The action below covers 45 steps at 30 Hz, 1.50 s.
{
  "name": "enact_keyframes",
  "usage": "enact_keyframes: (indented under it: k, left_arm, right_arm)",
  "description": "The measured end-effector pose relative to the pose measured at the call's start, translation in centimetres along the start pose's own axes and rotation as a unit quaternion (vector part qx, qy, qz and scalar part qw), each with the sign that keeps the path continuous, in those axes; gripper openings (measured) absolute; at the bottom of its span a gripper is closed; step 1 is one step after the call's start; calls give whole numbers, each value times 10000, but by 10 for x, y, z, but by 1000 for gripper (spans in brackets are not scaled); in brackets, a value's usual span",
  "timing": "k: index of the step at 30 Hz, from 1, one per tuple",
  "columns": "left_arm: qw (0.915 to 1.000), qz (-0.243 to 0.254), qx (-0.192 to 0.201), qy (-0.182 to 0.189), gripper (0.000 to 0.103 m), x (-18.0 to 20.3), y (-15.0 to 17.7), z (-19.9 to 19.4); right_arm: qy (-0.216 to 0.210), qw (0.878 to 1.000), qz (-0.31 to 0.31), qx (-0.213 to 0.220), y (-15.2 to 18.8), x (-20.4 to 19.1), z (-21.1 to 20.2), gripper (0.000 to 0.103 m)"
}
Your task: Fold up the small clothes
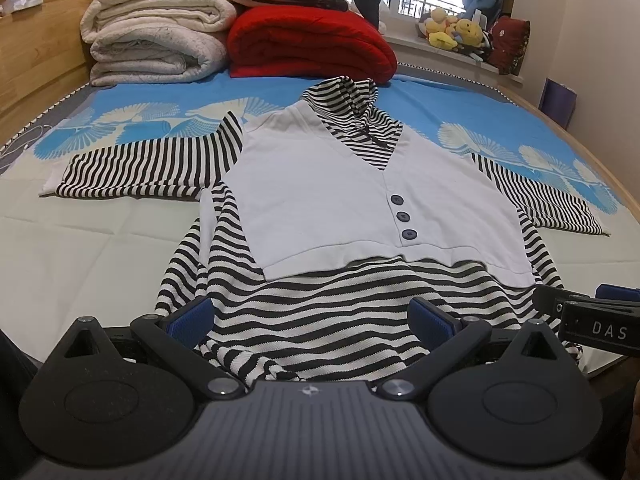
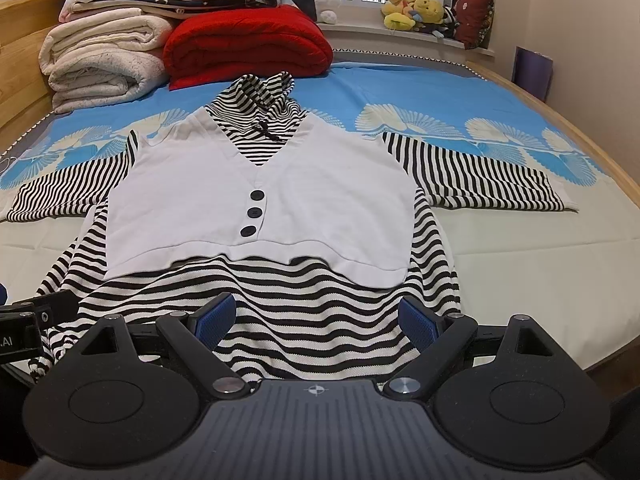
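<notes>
The left claw (image 1: 312, 320) is held low and level over the near edge of the bed, pointed along the bed toward the headboard end; its blue-padded fingers (image 1: 190, 318) are spread wide and nothing is gripped between them. The right claw (image 2: 316, 316) is held just beside it in the same pose, likewise spread wide with nothing held. Each claw's tip is seen at the edge of the other's view.

Directly ahead of both claws, a small black-and-white striped hooded top with a white buttoned vest panel (image 1: 320, 188) (image 2: 260, 196) is laid flat, front up, on the blue and cream patterned bed sheet (image 1: 100, 220) (image 2: 520, 248). Its long axis runs straight away from the claws: the striped hem lies nearest, passing between and under the open fingers, and the hood points to the far end. The sleeves are spread out to either side, across that axis. Three dark buttons (image 1: 401, 216) (image 2: 253, 213) run down the vest.

Beyond the hood, a folded red blanket (image 1: 308, 44) (image 2: 248, 44) and a stack of folded cream blankets (image 1: 156, 40) (image 2: 100, 56) are piled.
</notes>
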<state>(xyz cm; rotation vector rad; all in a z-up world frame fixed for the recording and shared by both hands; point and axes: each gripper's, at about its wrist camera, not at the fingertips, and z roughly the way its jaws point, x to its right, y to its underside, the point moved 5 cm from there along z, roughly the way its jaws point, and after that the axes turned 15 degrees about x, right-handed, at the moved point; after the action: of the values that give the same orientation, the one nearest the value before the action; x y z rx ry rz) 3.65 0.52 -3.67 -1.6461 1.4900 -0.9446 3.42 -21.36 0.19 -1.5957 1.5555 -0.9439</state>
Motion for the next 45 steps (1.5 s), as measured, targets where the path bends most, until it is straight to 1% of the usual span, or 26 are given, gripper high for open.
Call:
enact_keyframes:
  k: [6,8,9,11,12,13,15,16,17,19,20,21,22,23,25,26,27,28,29,30,32,34,36,38,41,45]
  left_arm:
    - [10000,8,-62,-36,103,-1,5,7]
    - [9993,28,-339,-150,103,-5,13,25]
    - [9984,-24,-530,-176,99,-8,19,34]
    - [9956,-78,-907,-219,82,-16,30,53]
    - [9938,-40,-1076,-285,66,-20,35,61]
    - [9909,28,-1274,-423,50,-27,43,67]
    - [9821,54,-1680,-848,32,-48,59,74]
    - [9800,-108,-1768,-902,31,-57,64,73]
    - [9807,-174,-1743,-868,31,-60,63,71]
    - [9810,7,-1729,-879,31,-58,61,67]
    - [9813,12,-1675,-953,32,-58,59,64]
    - [9822,-44,-1590,-1002,32,-57,54,61]
    - [9840,-113,-1494,-969,35,-57,51,58]
    - [9846,-137,-1484,-913,38,-55,48,57]
    - [9807,-259,-1767,-801,51,-54,55,61]
    - [9758,-391,-2003,-789,51,-56,62,64]
    - [9750,-503,-2011,-797,51,-58,61,62]
    - [9775,-535,-1880,-794,51,-58,54,58]
    - [9825,-489,-1639,-737,51,-56,42,54]
    - [9883,-432,-1309,-657,51,-54,27,49]
    - [9959,-336,-667,-511,56,-52,-7,39]
    - [9989,-390,-75,-255,72,-57,-47,35]
    - [9981,-489,328,-165,72,-68,-82,45]
    - [9967,-581,560,-87,72,-85,-114,62]
    - [9950,-662,752,53,72,-119,-150,106]
    - [9972,-109,730,-77,67,-162,-164,166]
  right_arm:
    - [1,10000,-15,-9,1,0,1,89]
    - [2,10000,-42,-65,5,0,5,89]
    - [41,9999,-50,-160,8,2,10,89]
    - [243,9986,-28,-461,17,8,25,87]
    - [344,9975,4,-616,22,12,32,86]
    - [471,9957,56,-799,28,18,39,82]
    - [698,9914,230,-1082,37,31,48,76]
    - [836,9880,364,-1245,43,39,52,71]
    - [987,9835,459,-1442,50,48,55,64]
    - [1277,9708,639,-1929,69,64,60,61]
    - [1305,9655,828,-2096,75,68,61,61]
    - [1292,9631,973,-2151,77,71,60,60]
    - [1292,9637,1001,-2109,76,72,58,60]
    - [1275,9682,956,-1927,70,70,54,60]
    - [1274,9757,681,-1647,61,65,50,60]
    - [1339,9733,531,-1788,65,65,52,60]
    - [1413,9671,578,-2033,74,68,55,61]
    - [1464,9604,785,-2237,81,73,56,62]
    - [1508,9591,959,-2198,81,76,55,62]
    - [1504,9630,961,-2021,73,73,52,62]
    - [1449,9781,652,-1343,47,63,40,63]
    - [1343,9875,421,-709,24,51,28,64]
    - [1150,9923,439,-126,3,46,21,64]
    - [978,9938,391,351,-13,40,14,65]
    - [824,9931,262,787,-29,35,6,65]
    - [494,9905,372,1225,-50,33,-6,65]
